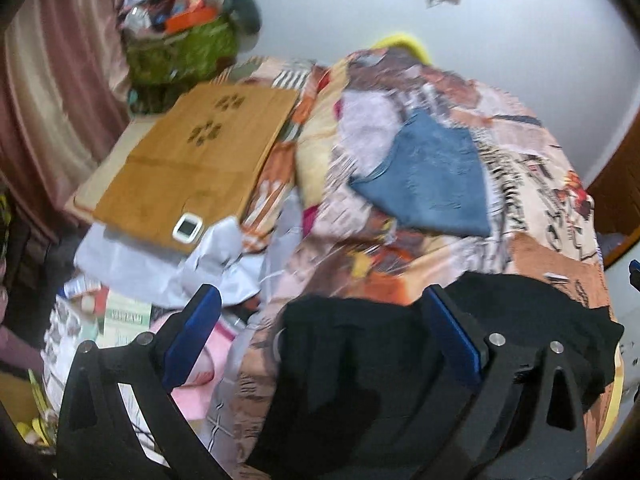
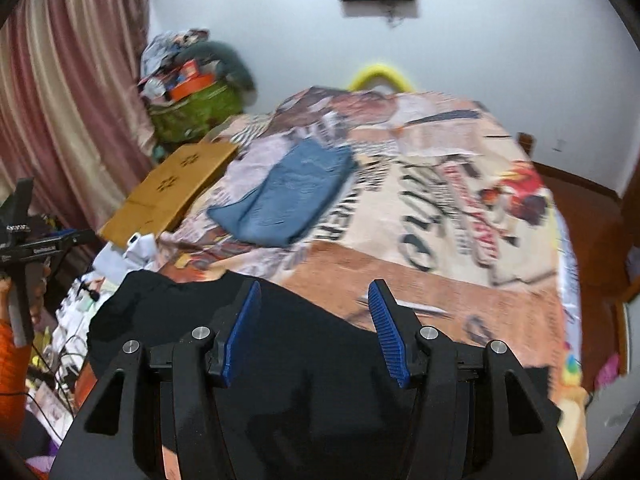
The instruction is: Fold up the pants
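Black pants (image 1: 360, 368) lie on the near edge of the bed, also in the right wrist view (image 2: 312, 360). My left gripper (image 1: 320, 300) is open above their left part, holding nothing. My right gripper (image 2: 314, 292) is open above their far edge, holding nothing. Folded blue jeans (image 1: 432, 176) lie farther up the bed, also in the right wrist view (image 2: 288, 200). The left gripper also shows at the left edge of the right wrist view (image 2: 24, 240).
The bed has a patterned printed cover (image 2: 440, 208). A brown cardboard sheet (image 1: 200, 152) with a small white device (image 1: 188, 226) lies left of it. A pile of clutter (image 1: 180, 32) stands by the curtain (image 1: 52, 100). Papers and cables litter the left side.
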Action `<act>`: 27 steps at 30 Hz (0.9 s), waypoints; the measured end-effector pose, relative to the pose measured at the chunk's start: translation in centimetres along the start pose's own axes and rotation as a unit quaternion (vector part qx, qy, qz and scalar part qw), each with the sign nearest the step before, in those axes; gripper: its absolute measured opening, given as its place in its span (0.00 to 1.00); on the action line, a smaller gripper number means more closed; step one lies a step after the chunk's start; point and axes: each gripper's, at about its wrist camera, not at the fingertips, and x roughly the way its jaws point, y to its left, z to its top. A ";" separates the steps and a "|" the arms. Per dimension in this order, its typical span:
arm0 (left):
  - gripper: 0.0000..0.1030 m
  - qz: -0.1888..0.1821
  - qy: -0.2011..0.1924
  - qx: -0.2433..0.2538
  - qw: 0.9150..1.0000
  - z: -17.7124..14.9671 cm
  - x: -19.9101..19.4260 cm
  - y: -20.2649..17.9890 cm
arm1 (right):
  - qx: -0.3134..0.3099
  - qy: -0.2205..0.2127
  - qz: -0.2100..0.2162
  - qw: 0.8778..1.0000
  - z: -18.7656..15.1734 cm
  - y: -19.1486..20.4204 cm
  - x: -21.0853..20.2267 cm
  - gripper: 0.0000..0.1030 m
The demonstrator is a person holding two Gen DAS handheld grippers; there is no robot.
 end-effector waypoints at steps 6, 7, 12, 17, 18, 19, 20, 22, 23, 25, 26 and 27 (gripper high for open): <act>0.98 -0.007 0.054 -0.023 0.998 -1.4 4.4 2.2 | -0.038 0.055 0.025 0.997 1.6 3.1 6.1 0.50; 0.98 -0.012 0.062 -0.025 0.998 -1.6 5.3 2.2 | -0.044 0.064 0.030 0.996 1.7 3.5 7.0 0.50; 0.98 -0.027 0.095 -0.011 0.995 -2.5 8.6 1.2 | -0.061 0.116 0.047 0.990 1.9 5.0 12.1 0.50; 0.98 -0.038 0.116 0.019 0.992 -3.3 10.7 -0.4 | -0.064 0.169 0.064 0.981 1.7 5.9 17.0 0.50; 0.98 -0.042 0.119 0.021 0.992 -3.5 11.1 -0.5 | -0.062 0.180 0.069 0.979 1.7 6.0 18.0 0.50; 0.96 -0.049 0.124 0.020 0.991 -3.7 11.4 -0.6 | -0.062 0.187 0.072 0.978 1.8 6.1 18.5 0.50; 0.95 -0.056 0.128 0.017 0.990 -3.8 11.7 -0.5 | -0.063 0.196 0.076 0.976 1.8 6.3 19.3 0.50; 0.80 -0.074 0.138 0.011 0.988 -4.1 12.3 -0.5 | -0.069 0.218 0.085 0.970 1.9 6.9 20.9 0.50; 0.76 -0.081 0.142 0.009 0.987 -4.1 12.5 -0.4 | -0.073 0.228 0.088 0.967 1.9 7.1 21.4 0.50; 0.73 -0.089 0.142 0.003 0.986 -4.2 12.6 -0.4 | -0.084 0.250 0.097 0.960 1.7 7.7 22.6 0.50; 0.71 -0.093 0.134 0.003 0.987 -4.2 12.4 -0.4 | -0.090 0.260 0.098 0.956 1.5 7.9 23.1 0.50; 0.66 -0.096 0.131 0.005 0.987 -4.2 12.3 -0.5 | -0.096 0.263 0.094 0.955 1.3 8.0 23.4 0.43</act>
